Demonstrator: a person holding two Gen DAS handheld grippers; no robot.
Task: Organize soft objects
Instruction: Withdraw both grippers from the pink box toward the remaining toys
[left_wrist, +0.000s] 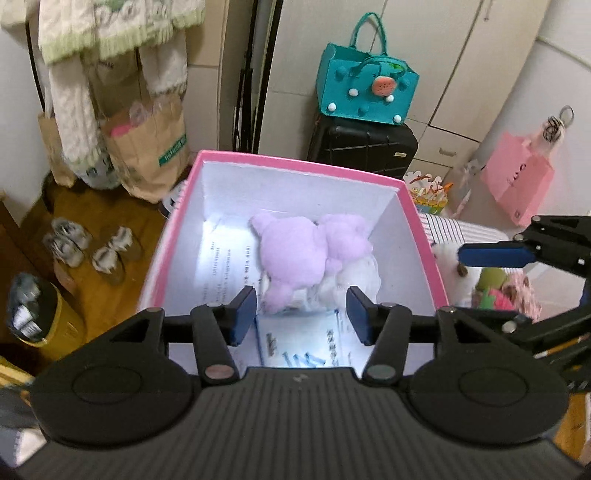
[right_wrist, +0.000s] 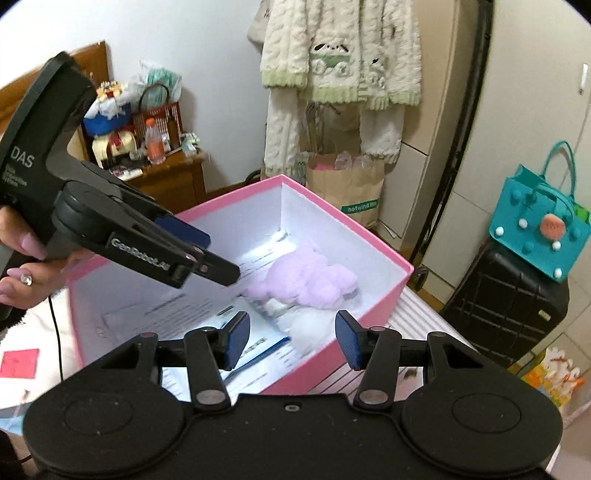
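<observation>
A purple plush toy (left_wrist: 295, 254) lies in a pink box (left_wrist: 295, 164) with white inner walls, on papers, beside a white soft item (left_wrist: 354, 280). My left gripper (left_wrist: 301, 314) is open and empty above the box's near side. In the right wrist view the purple plush (right_wrist: 303, 278) and the pink box (right_wrist: 347, 221) show too. My right gripper (right_wrist: 291, 341) is open and empty over the box's near edge. The left gripper (right_wrist: 207, 254) reaches in from the left there. More soft toys (left_wrist: 495, 284) lie right of the box.
A black suitcase (left_wrist: 364, 144) with a teal felt bag (left_wrist: 365, 88) stands behind the box. Paper bags (left_wrist: 147, 147) and hanging knitwear (left_wrist: 92, 37) are at the back left. Shoes (left_wrist: 88, 243) lie on the wooden floor. A pink bag (left_wrist: 517, 181) hangs at the right.
</observation>
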